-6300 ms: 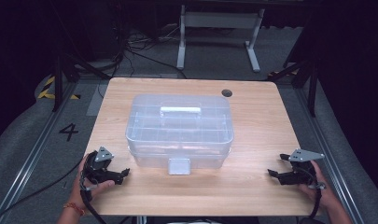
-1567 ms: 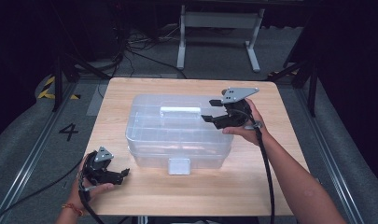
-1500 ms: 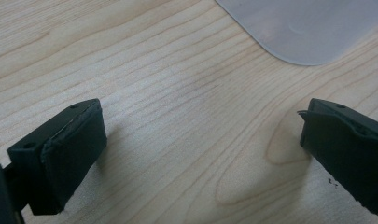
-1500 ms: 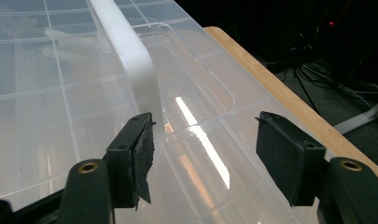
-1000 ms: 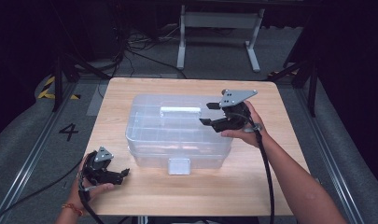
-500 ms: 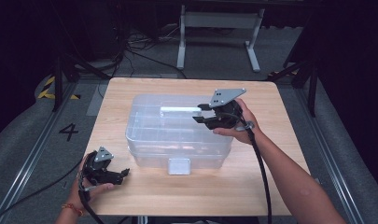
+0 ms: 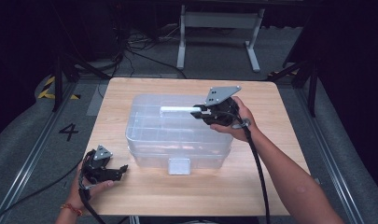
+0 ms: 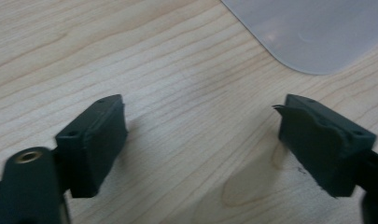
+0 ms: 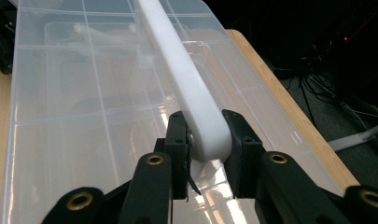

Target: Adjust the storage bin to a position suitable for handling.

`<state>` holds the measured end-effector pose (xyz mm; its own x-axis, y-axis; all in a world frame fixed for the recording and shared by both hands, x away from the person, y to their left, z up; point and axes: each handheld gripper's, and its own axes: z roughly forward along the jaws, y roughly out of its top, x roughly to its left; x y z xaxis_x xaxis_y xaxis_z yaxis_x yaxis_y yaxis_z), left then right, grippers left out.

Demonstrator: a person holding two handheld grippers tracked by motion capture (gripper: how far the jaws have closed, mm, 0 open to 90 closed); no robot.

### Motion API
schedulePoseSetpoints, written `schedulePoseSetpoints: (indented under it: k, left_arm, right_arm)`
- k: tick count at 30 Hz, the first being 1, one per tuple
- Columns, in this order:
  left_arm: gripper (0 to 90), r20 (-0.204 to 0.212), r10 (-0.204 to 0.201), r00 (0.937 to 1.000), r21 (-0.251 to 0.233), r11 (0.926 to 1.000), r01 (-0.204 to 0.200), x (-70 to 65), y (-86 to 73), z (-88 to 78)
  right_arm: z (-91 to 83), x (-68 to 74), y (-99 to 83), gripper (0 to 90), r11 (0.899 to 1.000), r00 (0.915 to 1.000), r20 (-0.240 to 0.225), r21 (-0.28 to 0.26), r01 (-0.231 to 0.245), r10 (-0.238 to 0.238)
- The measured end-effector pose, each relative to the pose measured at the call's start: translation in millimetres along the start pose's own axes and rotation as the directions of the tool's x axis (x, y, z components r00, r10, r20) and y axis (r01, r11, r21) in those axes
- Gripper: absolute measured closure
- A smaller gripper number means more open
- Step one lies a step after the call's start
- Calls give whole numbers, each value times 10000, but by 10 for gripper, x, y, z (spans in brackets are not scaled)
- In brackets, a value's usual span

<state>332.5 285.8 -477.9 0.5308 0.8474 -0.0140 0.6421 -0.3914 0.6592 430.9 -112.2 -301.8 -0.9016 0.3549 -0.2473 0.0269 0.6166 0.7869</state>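
Clear plastic bin (image 7: 177, 135) mid-worktop (image 7: 130, 196). Right gripper (image 9: 204, 140) clamped on white lid handle (image 9: 186, 84). Left gripper (image 8: 200, 144) jaws wide, low over bare wood near bin corner (image 8: 308, 32).

Right tool (image 7: 196, 112) at white handle (image 7: 177, 110) atop clear box (image 7: 177, 135).

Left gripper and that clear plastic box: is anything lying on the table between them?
No. In the high view, only bare wooden table separates the left gripper from the clear plastic box.
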Motion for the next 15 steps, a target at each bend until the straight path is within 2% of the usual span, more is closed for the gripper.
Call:
schedulePoseSetpoints:
  k: [2,5,6,8,12,15]
  left_arm:
    - [193,-33,91,10000,-14,10000,-91,6,-7,-17]
    - [246,-336,420,9986,-69,9991,-422,-2,-8,-60]
    - [257,-348,377,9987,-95,9992,-380,-10,-5,-77]
    - [286,-285,356,9990,-277,9990,-364,-12,8,-96]
    - [327,-420,458,9981,-681,9965,-486,-38,115,-203]
    - [360,-565,668,9962,-1068,9916,-725,-86,196,-299]
  right_arm:
    - [-2,3,6,738,10000,10000,44,41,46,-46]
    - [4,-22,15,738,10000,10000,41,39,-14,14]
    - [3,-32,21,737,10000,10000,23,54,-4,4]
    - [4,-37,25,737,10000,10000,18,45,-8,8]
    - [-4,-67,48,735,9999,10000,34,61,-84,84]
    - [-7,-83,63,734,9999,9999,3,107,-136,136]
